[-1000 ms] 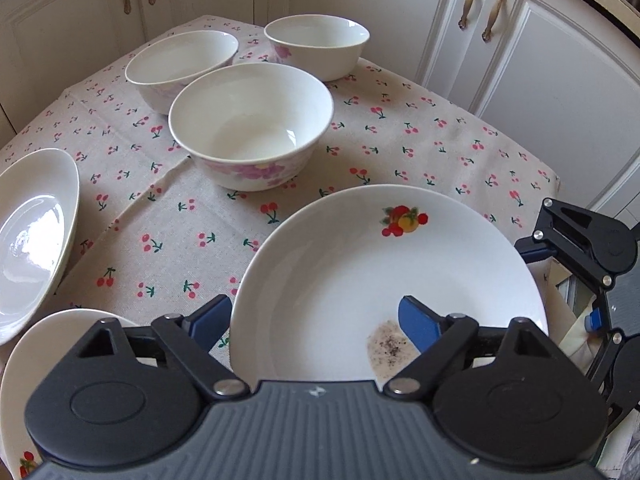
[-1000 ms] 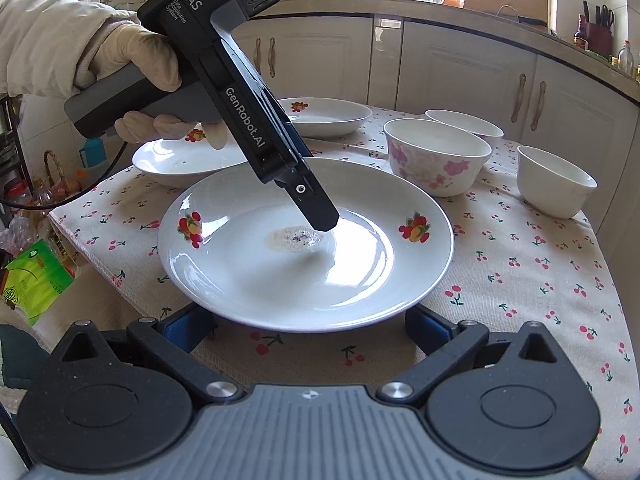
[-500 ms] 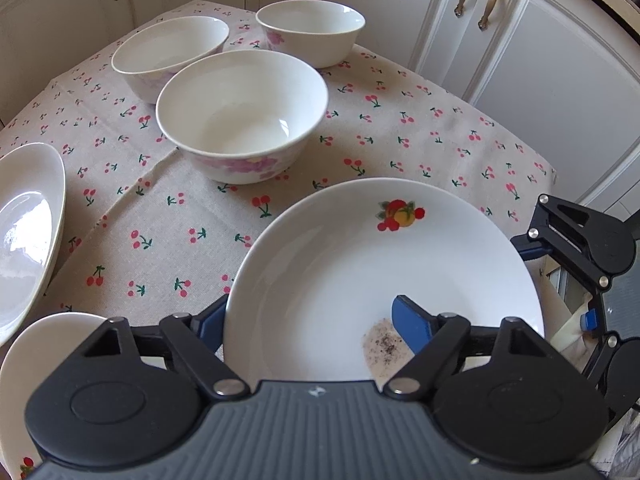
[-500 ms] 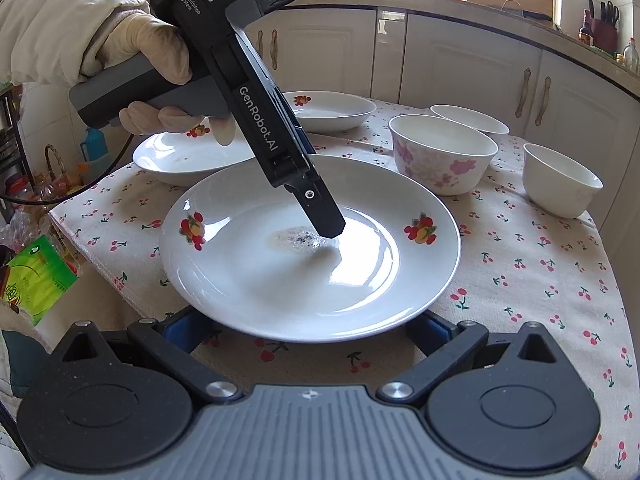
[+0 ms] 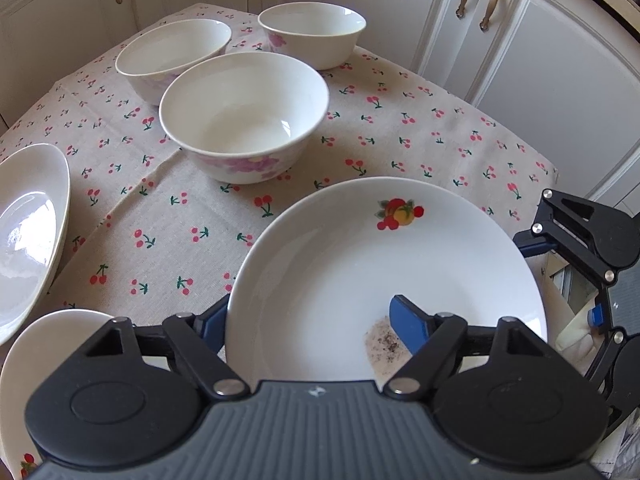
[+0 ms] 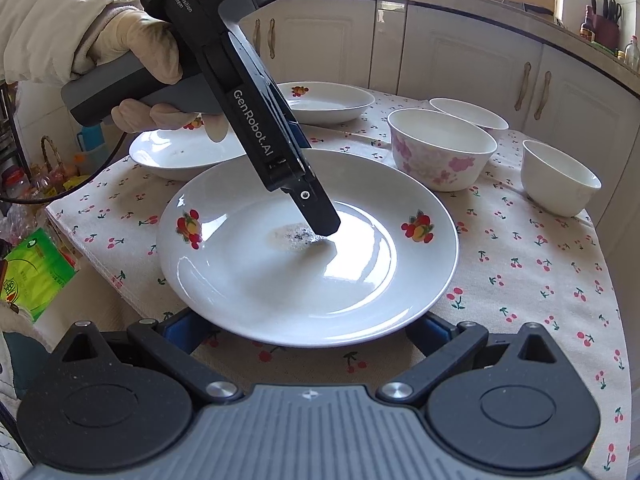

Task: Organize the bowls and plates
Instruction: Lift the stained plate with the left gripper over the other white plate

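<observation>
A white plate (image 5: 360, 272) with fruit prints and a dirty speck patch lies at the table's near corner. My left gripper (image 5: 308, 308) straddles its rim, one blue finger (image 5: 408, 320) on the inner surface and the other below the outer edge. Its jaws are closing with the rim between them. In the right wrist view the plate (image 6: 280, 280) has the left gripper (image 6: 320, 224) reaching down into it, fingertip on the dish. My right gripper (image 6: 308, 328) stands open, its fingers spread under the plate's near rim. Three white bowls (image 5: 244, 120) (image 5: 176, 52) (image 5: 312, 36) stand behind.
Two more white plates (image 6: 184, 152) (image 6: 324, 100) lie on the cherry-print tablecloth (image 6: 520, 264) behind the gloved hand (image 6: 148, 52). Cabinet doors (image 5: 540, 60) close in the far side. A green packet (image 6: 36, 276) lies below the table's left edge.
The left gripper's fingers have drawn closer together around the plate's rim. Both hands stayed where they were, and the plate has not shifted.
</observation>
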